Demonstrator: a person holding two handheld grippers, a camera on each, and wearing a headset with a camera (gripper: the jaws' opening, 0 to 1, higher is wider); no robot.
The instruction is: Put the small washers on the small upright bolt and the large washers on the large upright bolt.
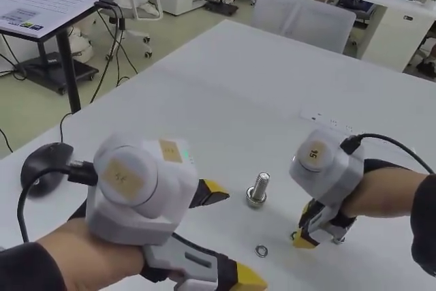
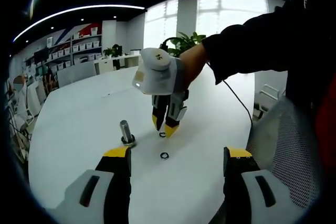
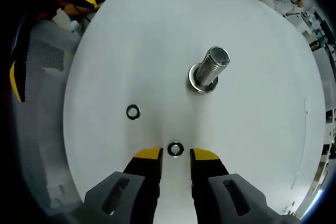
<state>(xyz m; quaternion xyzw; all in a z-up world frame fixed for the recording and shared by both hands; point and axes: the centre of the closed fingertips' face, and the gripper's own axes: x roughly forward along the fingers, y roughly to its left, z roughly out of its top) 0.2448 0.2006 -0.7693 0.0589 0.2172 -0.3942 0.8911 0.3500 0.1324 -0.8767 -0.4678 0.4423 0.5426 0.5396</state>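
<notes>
Yellow-tipped fingers point(image 3: 149, 154) of right gripper point(image 3: 175, 153): narrowly parted, tips down at the white tabletop point(image 3: 252, 145), one either side of a small dark flat metal washer point(image 3: 175, 149). Nothing gripped; whether the pads touch the ring, cannot tell.

Left gripper point(image 2: 178, 153): wide apart, empty, hanging back on the near side.

Second small dark ring washer point(image 3: 133, 112): flat on the table, near the first, apart from it.

Upright silver threaded steel bolt point(image 3: 209, 69): standing on its head beyond both washers, well clear of the right tips. Large or small one, cannot tell.

Step, as judged: pinch of the first washer, about to close. Neither of these two washers on the bolt yet.

Risks:
- Thin ring flat on a smooth top, little edge to catch. Tips closing above it likely to meet over nothing.
- Uneven contact from one pad first: skid sideways, possibly into the second washer.
- Off-centre pinch: ring tipping up and springing out.
- Later, at the bolt: a nudge from the tips enough to topple it, with nothing visibly bracing it.
</notes>
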